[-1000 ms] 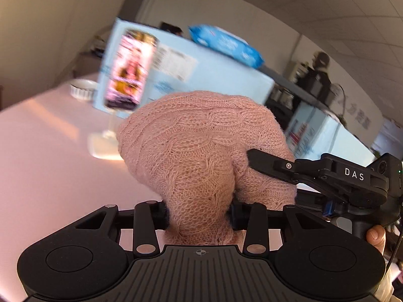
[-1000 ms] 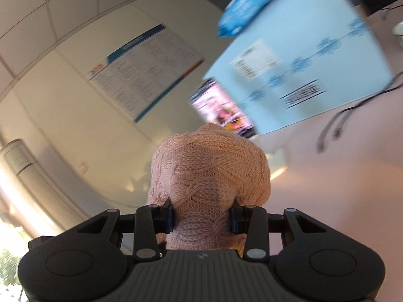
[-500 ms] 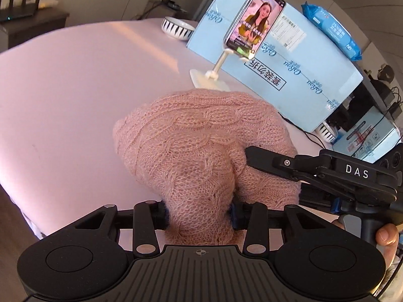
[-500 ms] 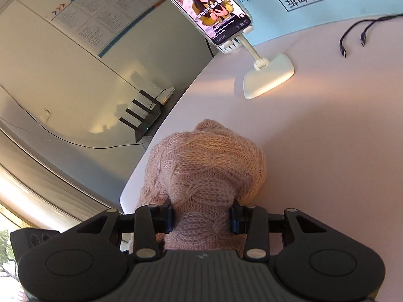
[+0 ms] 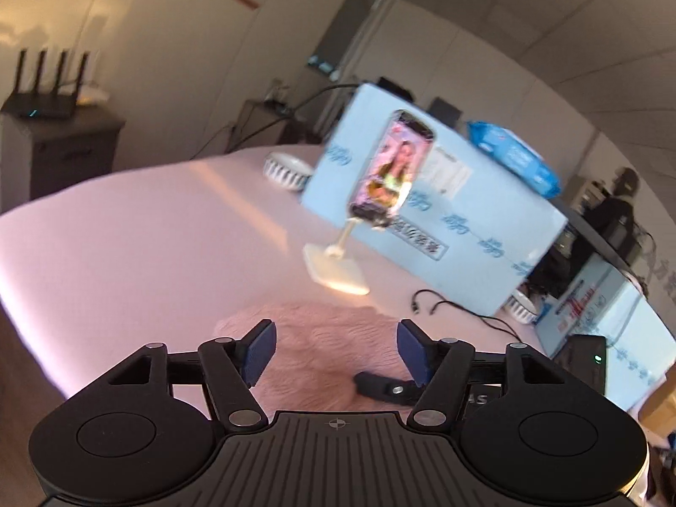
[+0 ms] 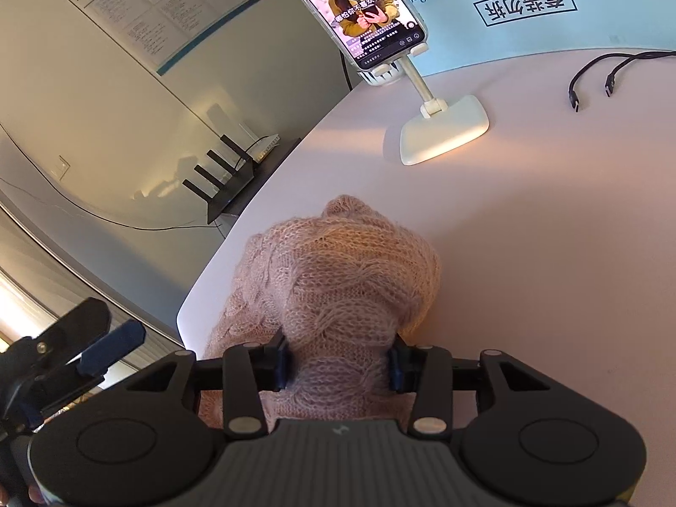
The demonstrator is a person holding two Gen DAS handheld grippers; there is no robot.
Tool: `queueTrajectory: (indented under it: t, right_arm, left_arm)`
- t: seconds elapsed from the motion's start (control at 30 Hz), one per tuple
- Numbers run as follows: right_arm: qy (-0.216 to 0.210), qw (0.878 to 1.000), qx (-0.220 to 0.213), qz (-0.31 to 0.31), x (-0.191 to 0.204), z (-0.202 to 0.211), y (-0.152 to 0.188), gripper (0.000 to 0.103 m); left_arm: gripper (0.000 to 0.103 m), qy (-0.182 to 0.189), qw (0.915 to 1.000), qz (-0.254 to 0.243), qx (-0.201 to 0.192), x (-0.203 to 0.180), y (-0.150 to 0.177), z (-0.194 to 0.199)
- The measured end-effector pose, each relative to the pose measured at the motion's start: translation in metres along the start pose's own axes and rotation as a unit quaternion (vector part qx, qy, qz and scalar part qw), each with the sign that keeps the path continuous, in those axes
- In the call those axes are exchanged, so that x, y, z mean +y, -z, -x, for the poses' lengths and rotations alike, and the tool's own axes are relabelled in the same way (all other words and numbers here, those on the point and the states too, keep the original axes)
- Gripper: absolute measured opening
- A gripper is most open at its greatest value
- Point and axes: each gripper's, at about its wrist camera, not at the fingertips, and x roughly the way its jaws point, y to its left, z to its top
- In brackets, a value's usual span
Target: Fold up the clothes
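So we have the sweater (image 6: 338,279) bundled on the counter (image 6: 528,253); left gripper (image 5: 336,352) fingers are spreading off it, right gripper (image 6: 338,365) fingers, easing apart, pinch it; flattening remains.

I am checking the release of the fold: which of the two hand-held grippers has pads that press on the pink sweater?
The right hand-held gripper: its pads pinch the sweater. The left hand-held gripper is opening, pads clear.

We read a boxed label "棱柱方块" and a script "CoRou" logo, both upside down, on the light-blue box (image 6: 528,8); phone (image 6: 359,8) captions too small.
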Motion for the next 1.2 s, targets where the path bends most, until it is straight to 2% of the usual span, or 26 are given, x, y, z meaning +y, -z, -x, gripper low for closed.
queueTrajectory:
  t: [0.07,0.17,0.23,0.27,0.33,0.4,0.43,0.47,0.5,0.57,0.63,0.73,0.83,0.93,0.97,1.03,1.1,1.17,1.2]
  right_arm:
    - [0.0,1.0,0.001,-0.002,-0.001,0.0,0.0,0.05]
    - [-0.004,1.0,0.009,-0.002,-0.004,0.0,-0.001,0.061]
    - [0.003,1.0,0.0,0.013,-0.002,0.006,-0.001,0.069]
    - [0.004,1.0,-0.005,0.022,0.001,0.009,-0.001,0.069]
    - [0.011,0.998,-0.042,0.044,0.011,0.024,-0.004,0.069]
    - [0.01,0.99,-0.114,0.079,0.025,0.049,-0.005,0.07]
    - [0.001,0.987,-0.132,0.094,0.03,0.057,-0.005,0.07]
    - [-0.029,0.985,-0.133,0.108,0.036,0.064,-0.006,0.07]
    - [-0.059,0.982,-0.131,0.12,0.041,0.07,-0.007,0.07]
    - [-0.095,0.985,-0.094,0.112,0.044,0.063,-0.009,0.066]
    - [-0.083,0.993,-0.039,0.08,0.041,0.043,-0.008,0.065]
    - [-0.075,0.997,0.002,0.019,0.016,0.013,-0.01,0.059]
    - [-0.09,0.995,0.012,-0.033,-0.005,0.005,-0.014,0.051]
    - [-0.093,0.995,0.009,-0.036,-0.005,0.016,-0.012,0.052]
    - [-0.1,0.994,0.005,-0.041,-0.006,0.026,-0.013,0.056]
    - [-0.098,0.994,-0.012,-0.043,-0.011,0.049,-0.014,0.064]
    - [-0.049,0.997,-0.061,-0.02,-0.016,0.085,-0.015,0.066]
    - [0.003,0.995,-0.103,0.003,-0.02,0.114,-0.014,0.068]
    - [0.038,0.991,-0.126,0.013,-0.025,0.132,-0.013,0.069]
  left_arm:
    - [0.069,-0.002,0.9992,0.014,0.038,0.003,0.007,-0.021]
    - [0.069,-0.024,0.9919,0.071,0.102,0.028,0.034,-0.057]
    - [0.07,-0.021,0.9931,0.076,0.087,0.034,0.043,-0.057]
    - [0.07,-0.02,0.9936,0.075,0.082,0.034,0.045,-0.055]
    - [0.07,-0.019,0.9932,0.078,0.084,0.034,0.043,-0.054]
    - [0.07,-0.017,0.9926,0.083,0.087,0.036,0.042,-0.054]
    - [0.07,-0.015,0.9924,0.084,0.088,0.038,0.042,-0.054]
    - [0.07,-0.013,0.9924,0.084,0.088,0.038,0.042,-0.053]
    - [0.07,-0.012,0.9926,0.083,0.088,0.038,0.042,-0.053]
    - [0.07,-0.012,0.993,0.081,0.085,0.038,0.043,-0.053]
    - [0.071,-0.012,0.9932,0.081,0.083,0.037,0.044,-0.054]
    - [0.07,-0.012,0.9937,0.079,0.079,0.037,0.045,-0.054]
    - [0.071,-0.016,0.9939,0.072,0.082,0.034,0.045,-0.055]
    - [0.072,-0.025,0.9935,0.064,0.09,0.029,0.042,-0.057]
    - [0.072,-0.032,0.9936,0.062,0.089,0.026,0.041,-0.056]
    - [0.072,-0.08,0.9952,0.025,0.05,0.003,0.04,-0.041]
    - [0.072,-0.112,0.9931,-0.037,-0.003,-0.026,0.04,-0.029]
    - [0.072,-0.114,0.9878,-0.09,-0.058,-0.058,0.037,-0.017]
    - [0.073,-0.09,0.9898,-0.092,-0.06,-0.07,0.033,-0.018]
